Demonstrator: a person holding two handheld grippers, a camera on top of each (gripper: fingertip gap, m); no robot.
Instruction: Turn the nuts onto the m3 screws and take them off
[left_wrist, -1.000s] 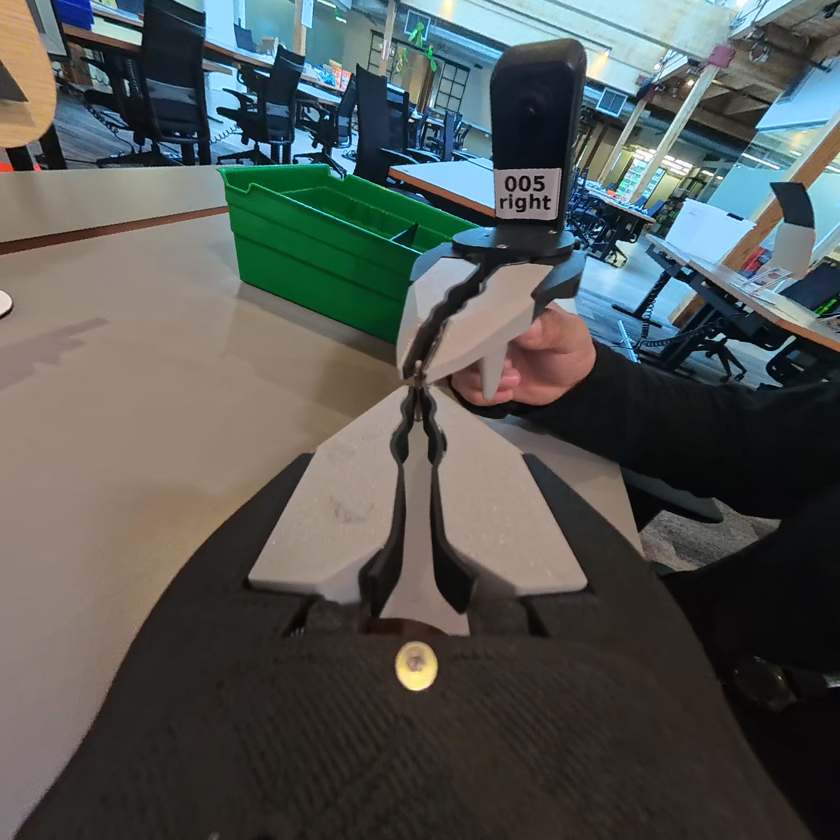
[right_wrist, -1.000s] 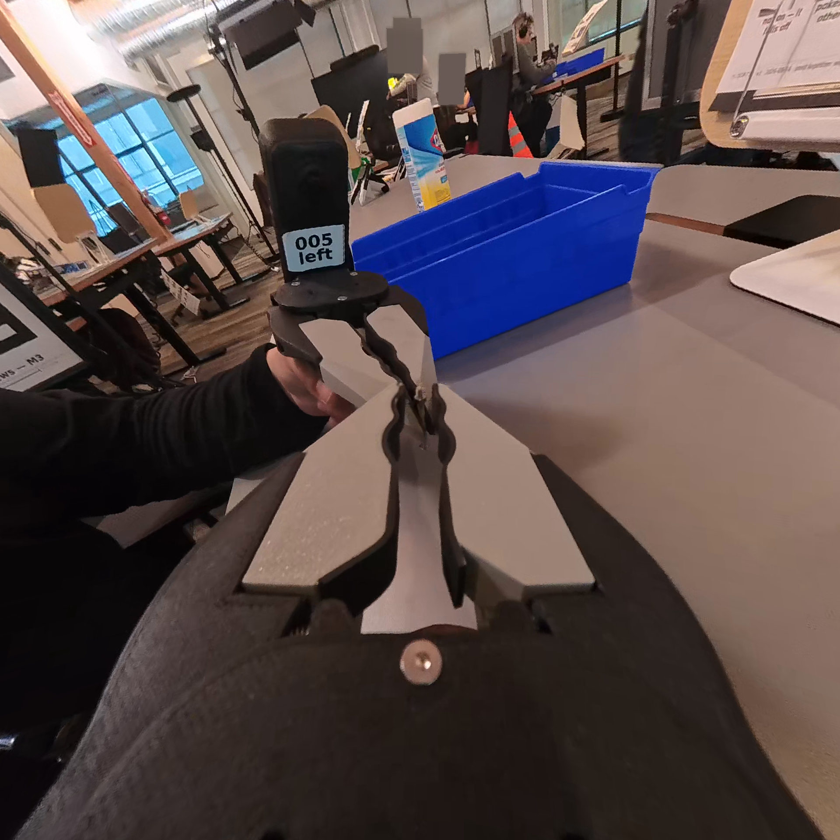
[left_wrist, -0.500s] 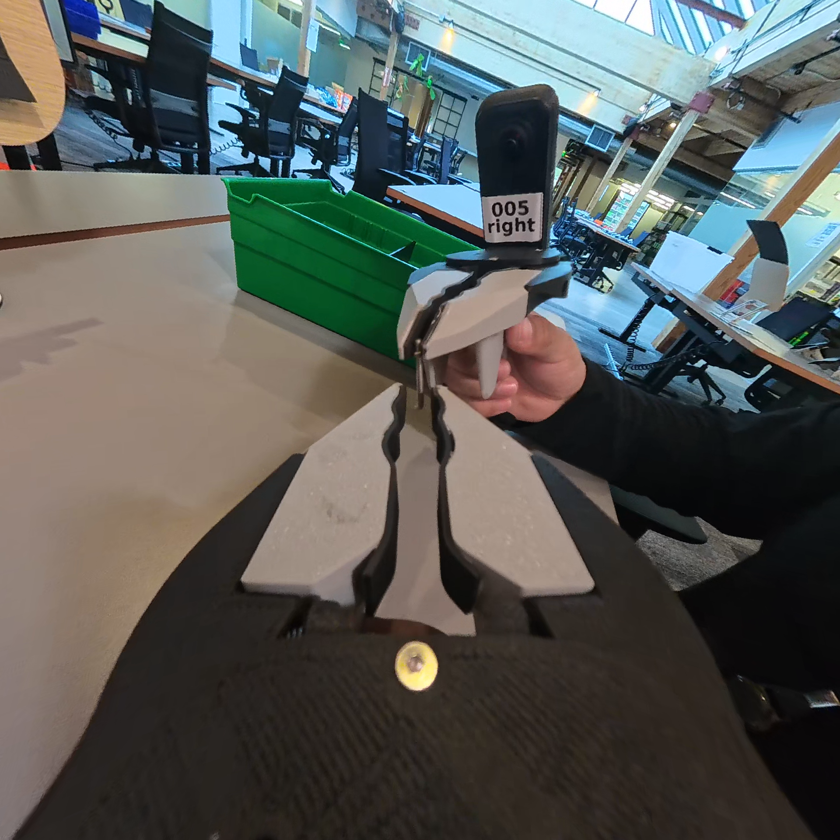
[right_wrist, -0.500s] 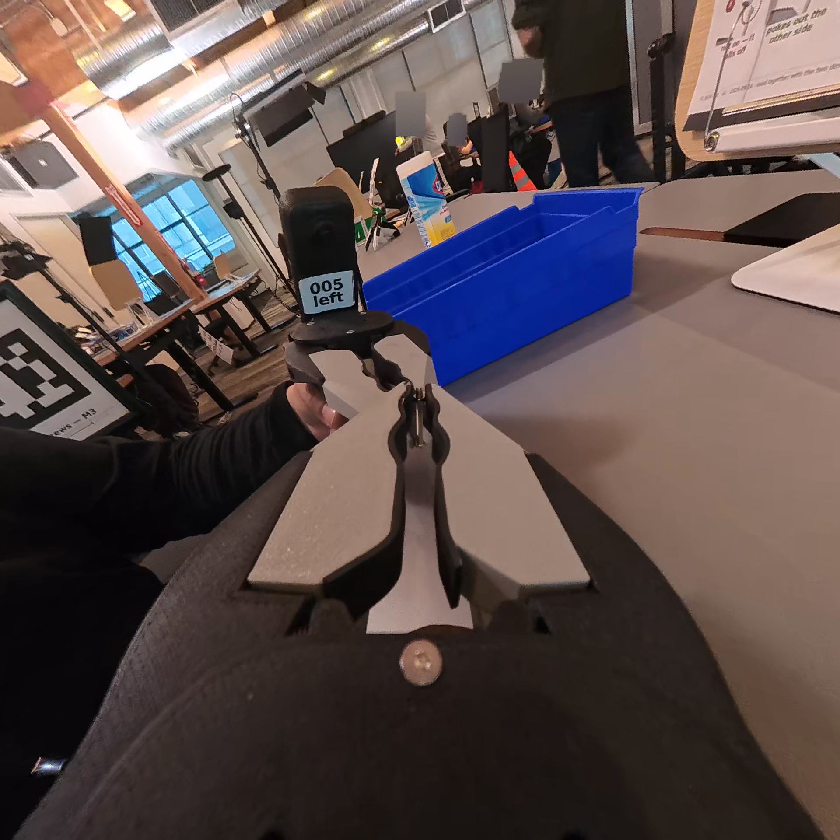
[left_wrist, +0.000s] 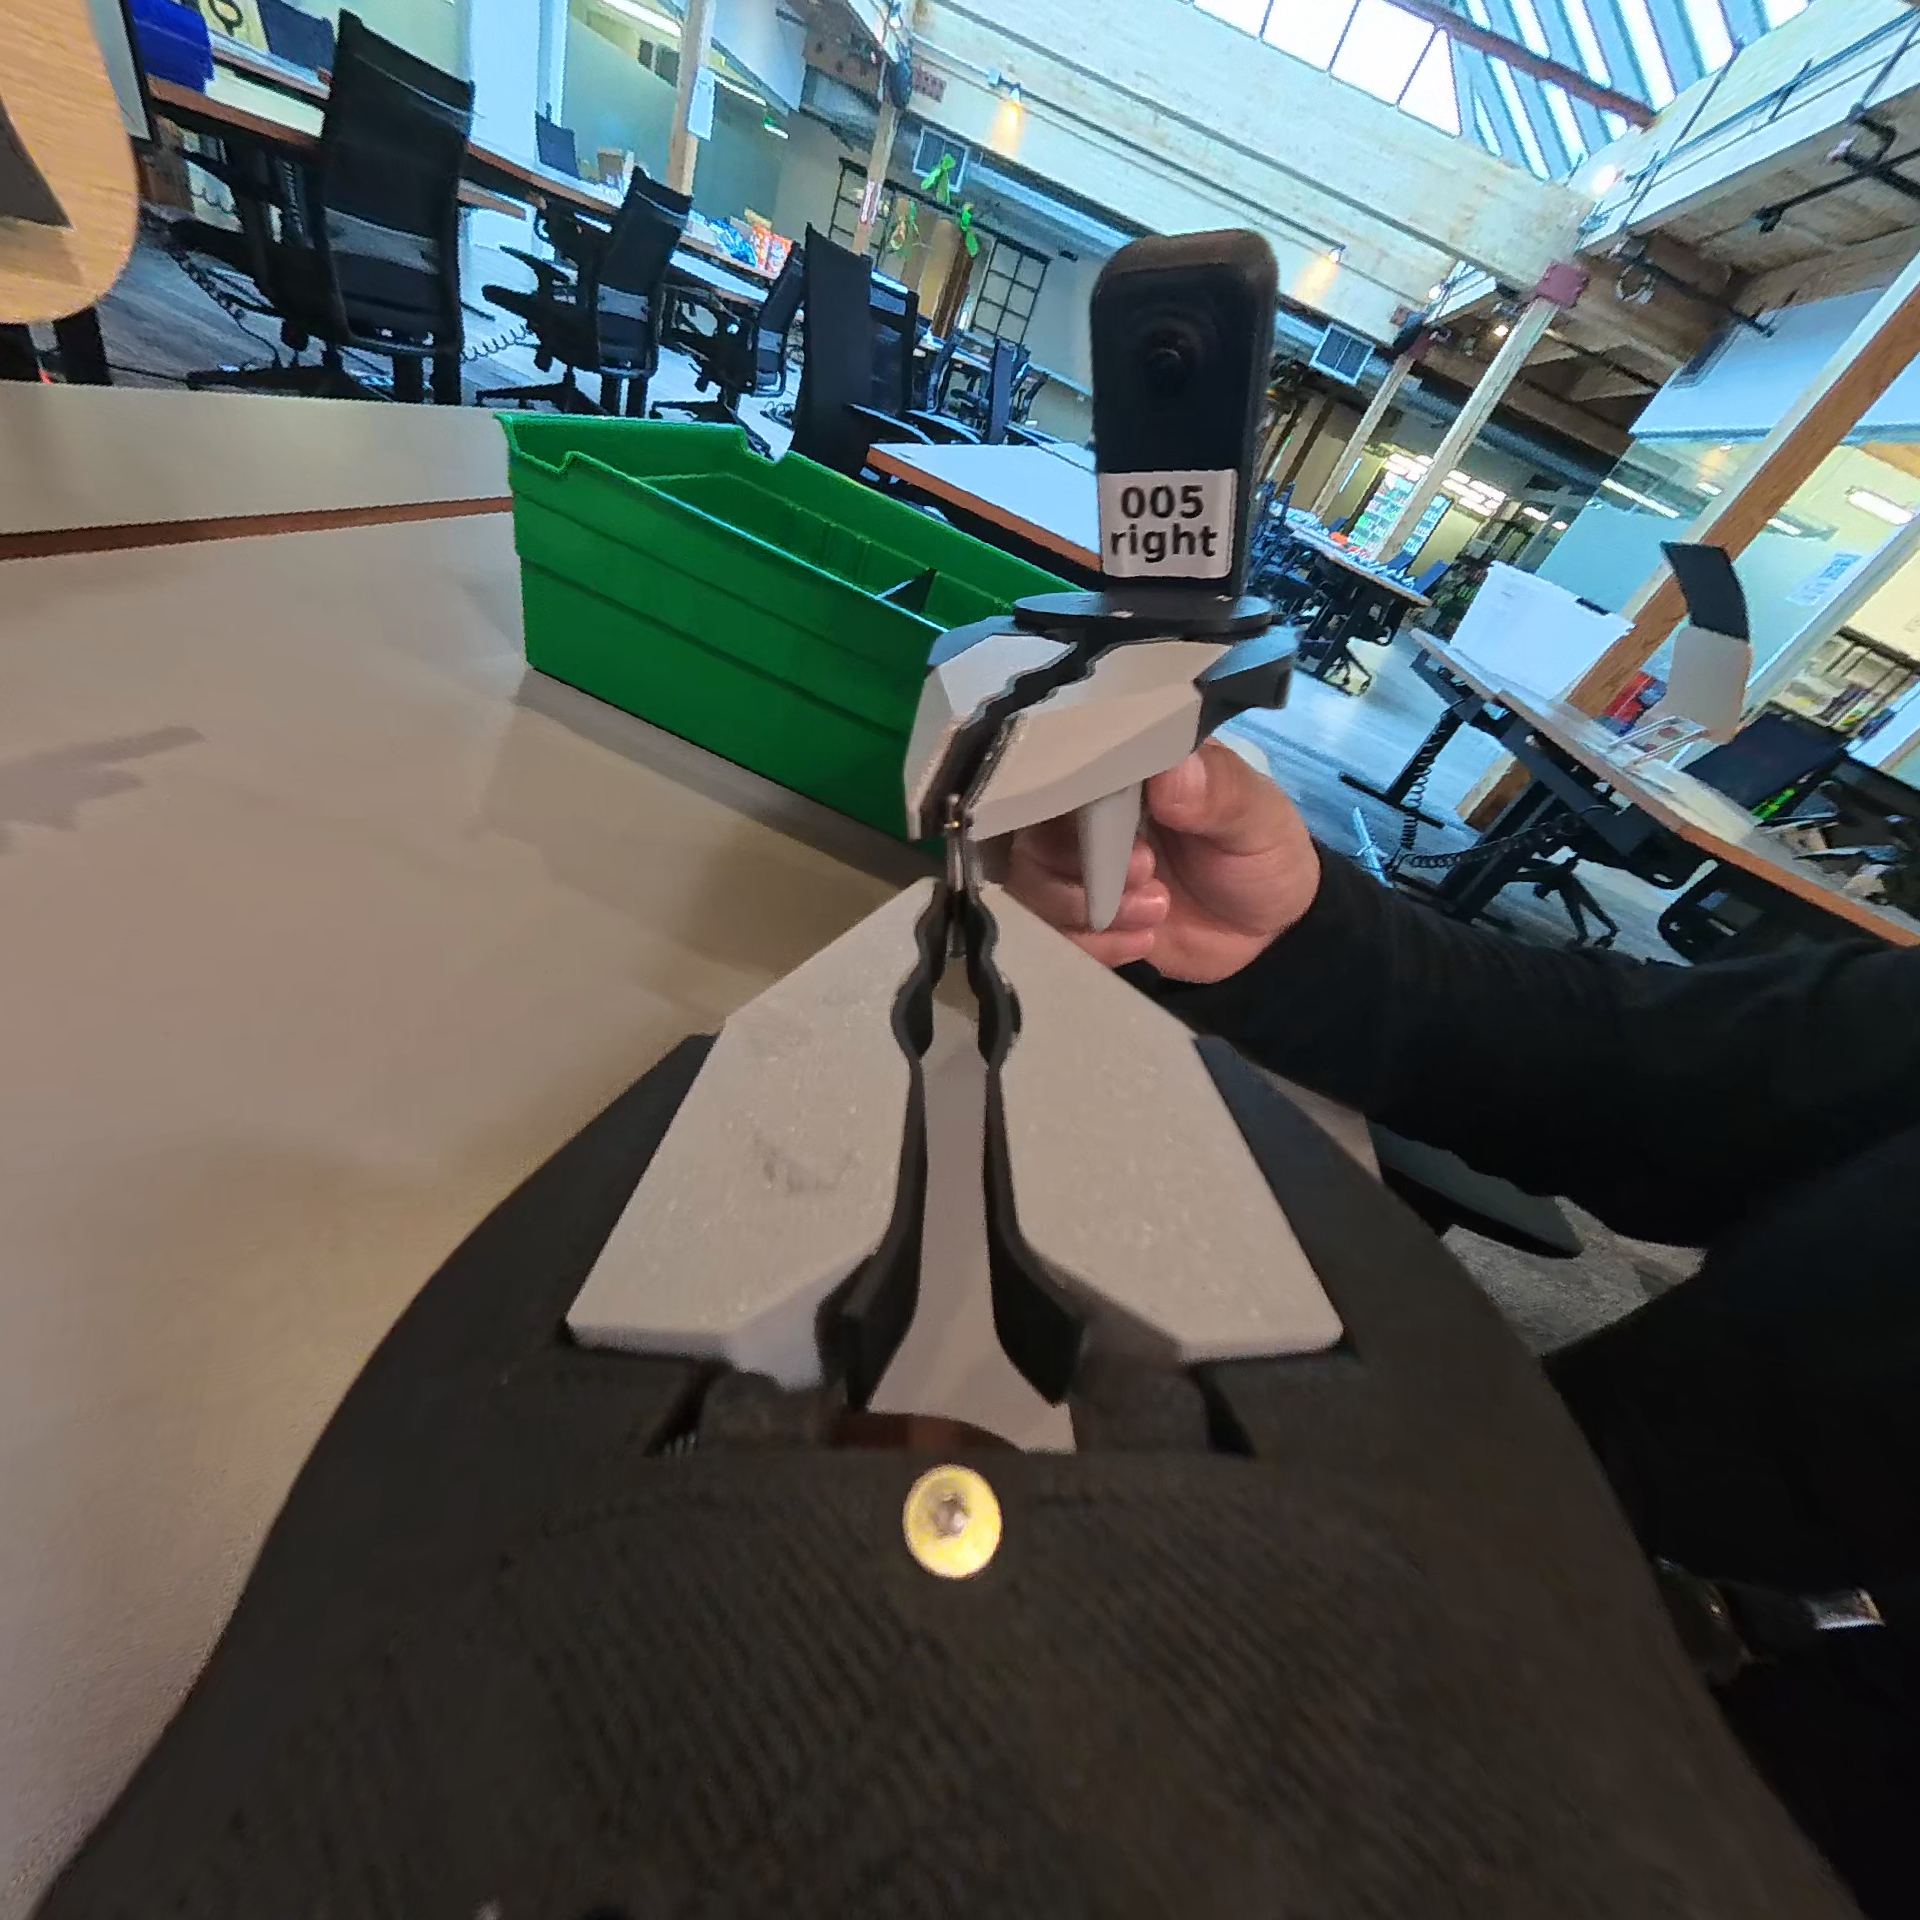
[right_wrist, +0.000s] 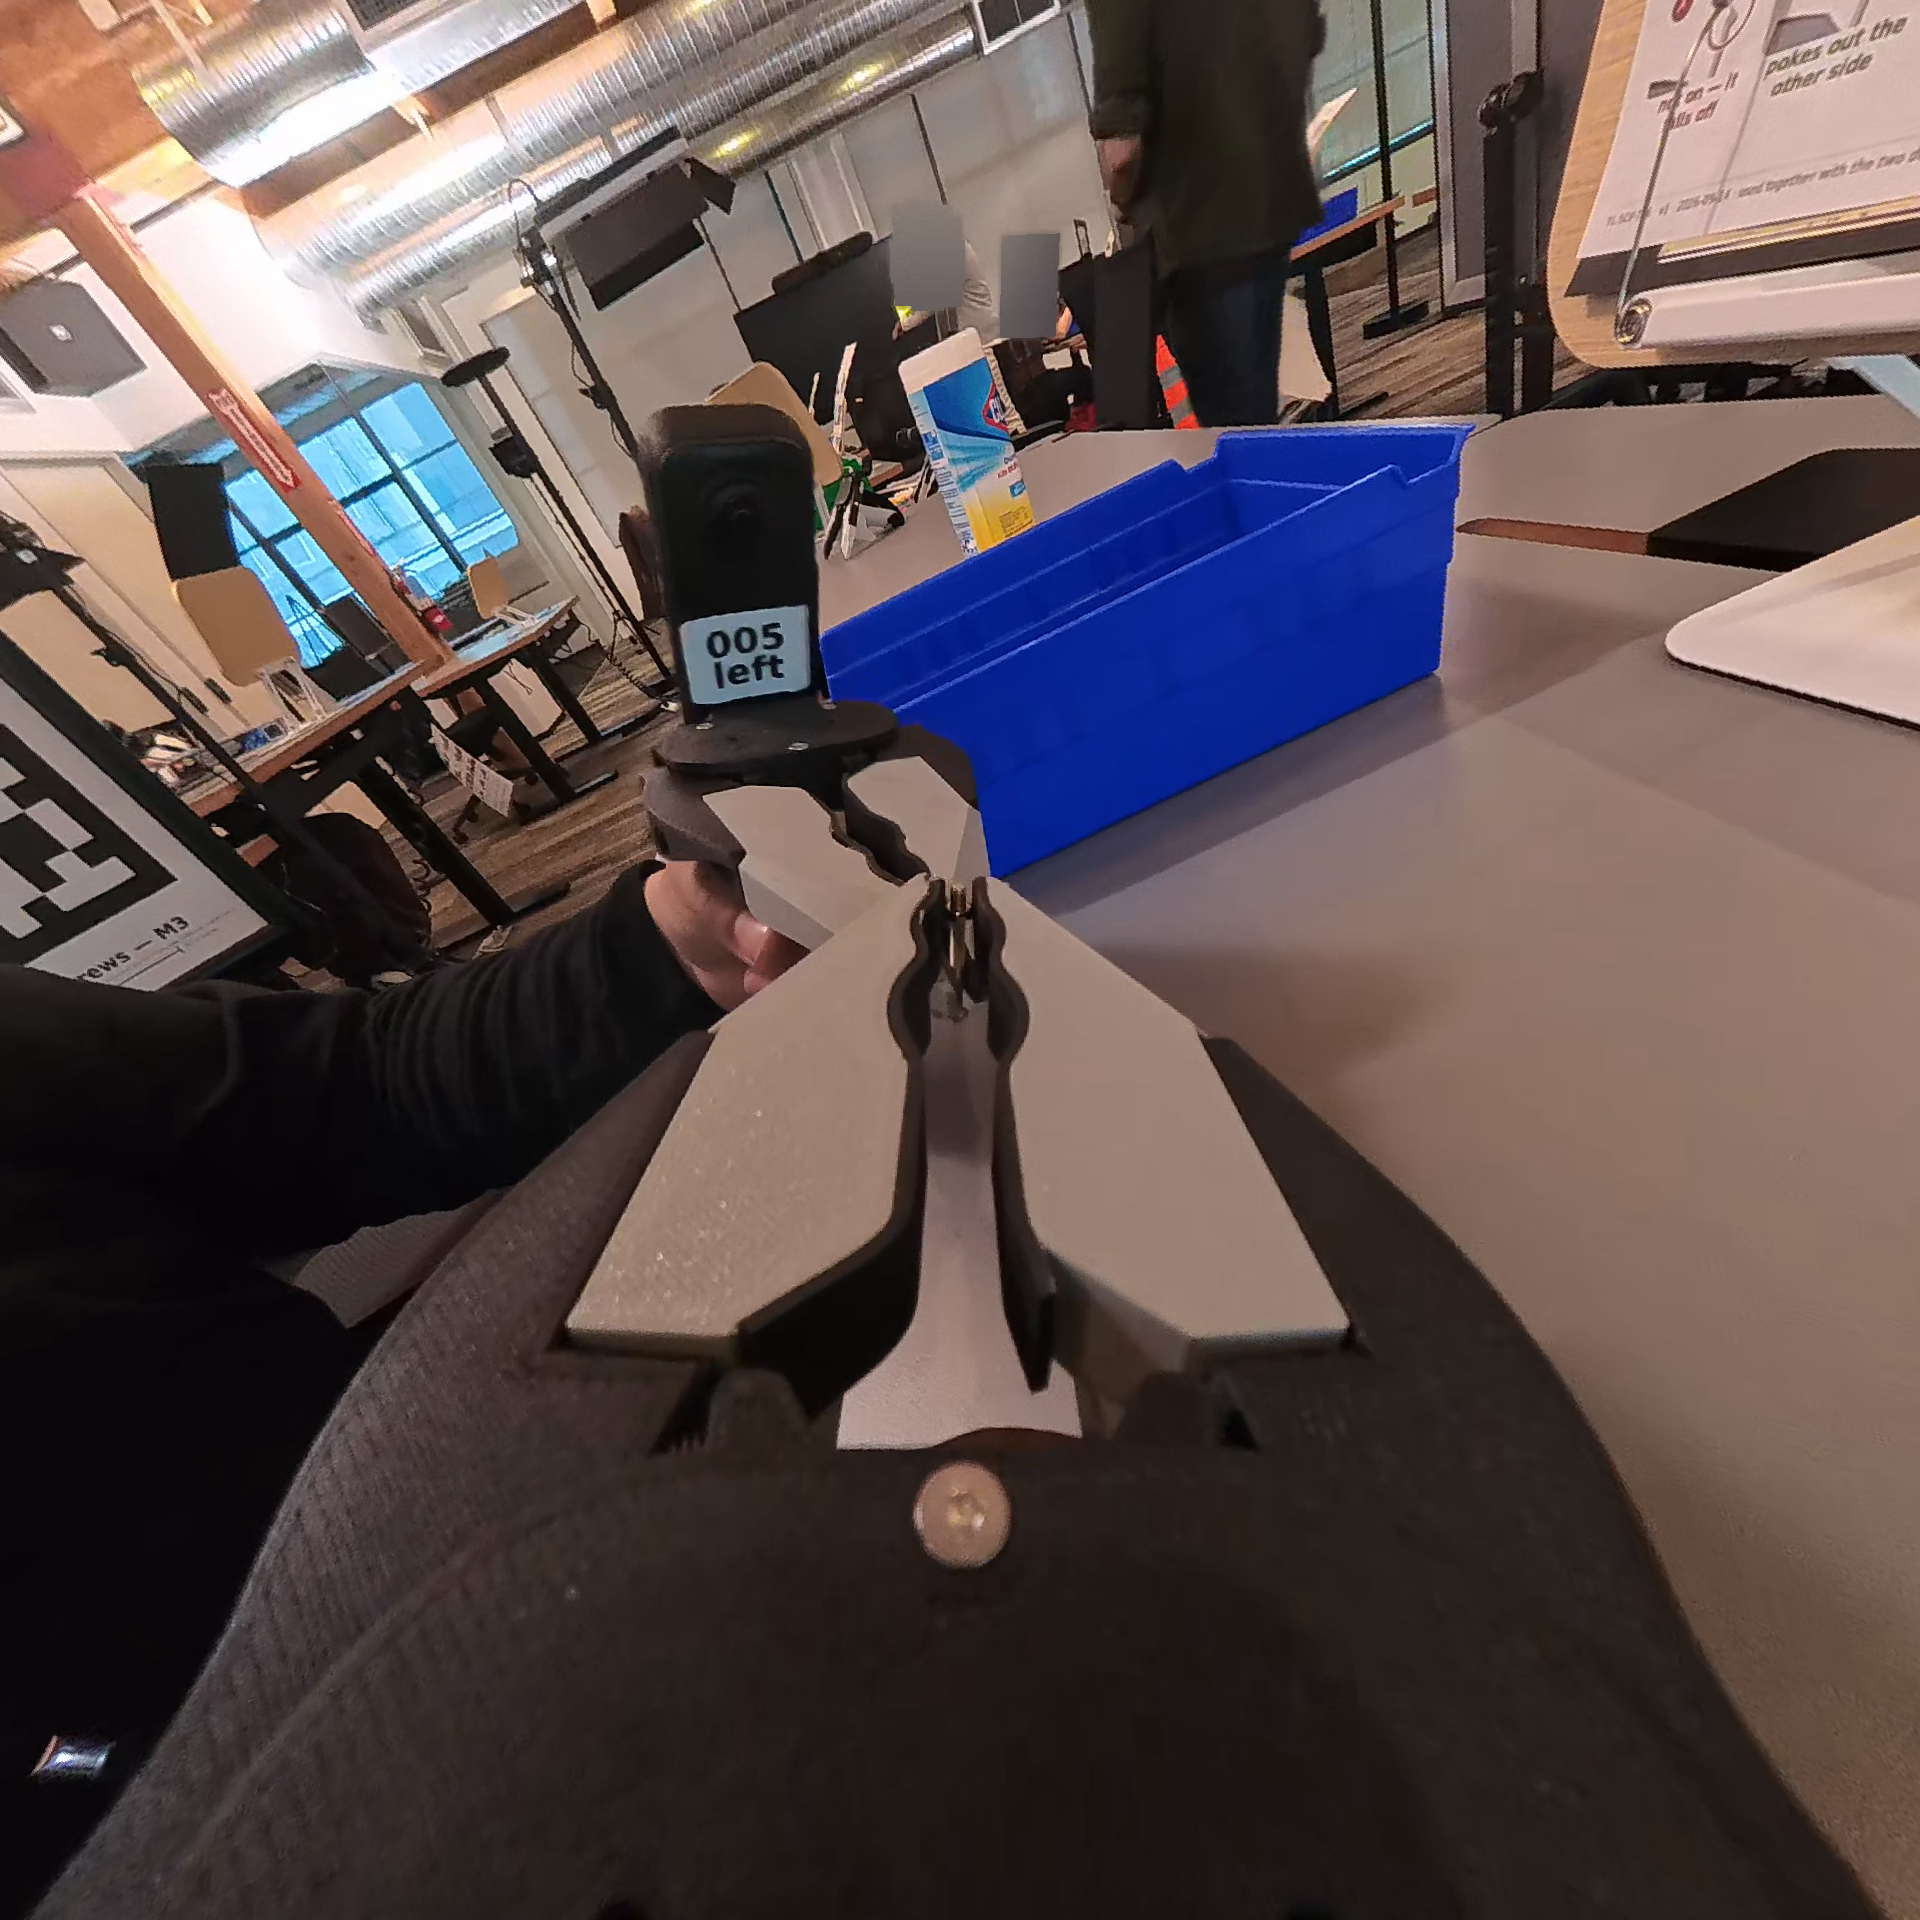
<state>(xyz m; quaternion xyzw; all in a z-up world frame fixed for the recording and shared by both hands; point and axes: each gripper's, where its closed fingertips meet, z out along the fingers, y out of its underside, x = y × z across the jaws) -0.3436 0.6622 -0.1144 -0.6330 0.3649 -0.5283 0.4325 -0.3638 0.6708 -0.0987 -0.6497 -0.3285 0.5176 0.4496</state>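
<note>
Pinching one small screw (right_wrist: 951, 940), both jaws over grey table (left_wrist: 312, 883), open office.

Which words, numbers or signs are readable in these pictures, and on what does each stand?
I do not copy writing; these bear it:
White label on the right gripper.
Pale label on the left gripper.
Sheet on the clipboard.
Wipes canister.
Black-and-white marker board.
</note>
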